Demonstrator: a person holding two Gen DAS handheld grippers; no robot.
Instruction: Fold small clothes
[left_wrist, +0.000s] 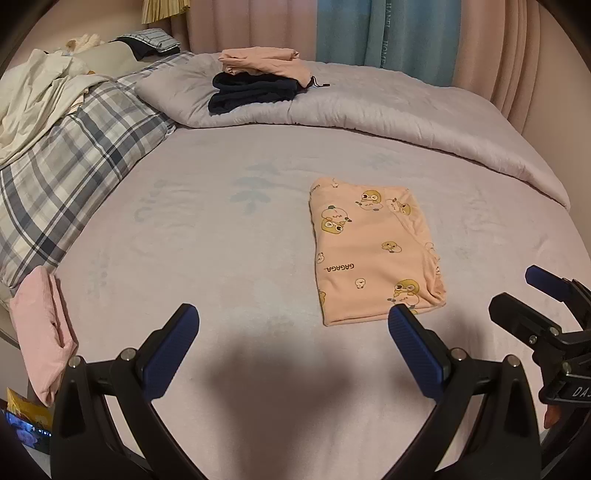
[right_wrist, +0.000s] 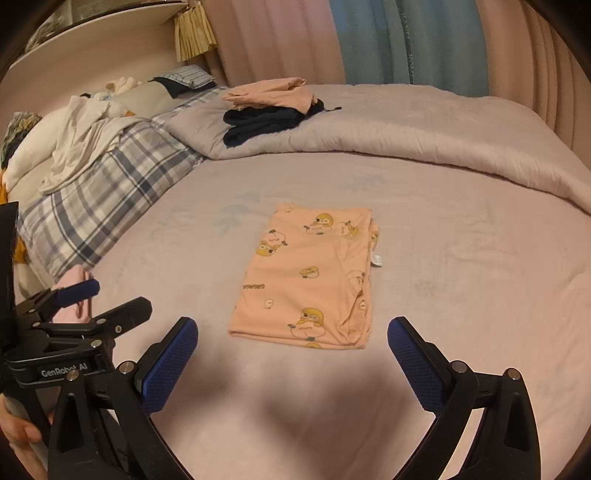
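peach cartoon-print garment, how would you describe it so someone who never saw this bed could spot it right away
Start at the wide lilac bed sheet, in front of the rolled-back grey quilt. Lying flat near the middle of the sheet is the folded peach cartoon-print garment. Unlike the plain peach and dark navy folded clothes stacked on the quilt, it is covered in yellow cartoon characters and lies alone.

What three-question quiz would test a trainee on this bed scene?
1. True or false: the peach cartoon-print garment lies folded flat on the bed sheet.
2. What sits on the dark folded garment? A) a peach folded garment B) a pillow C) a book
3. Is either tool, left or right, gripping cloth?

Key: 1 true. 2 A. 3 No, both stand open, short of the garment.
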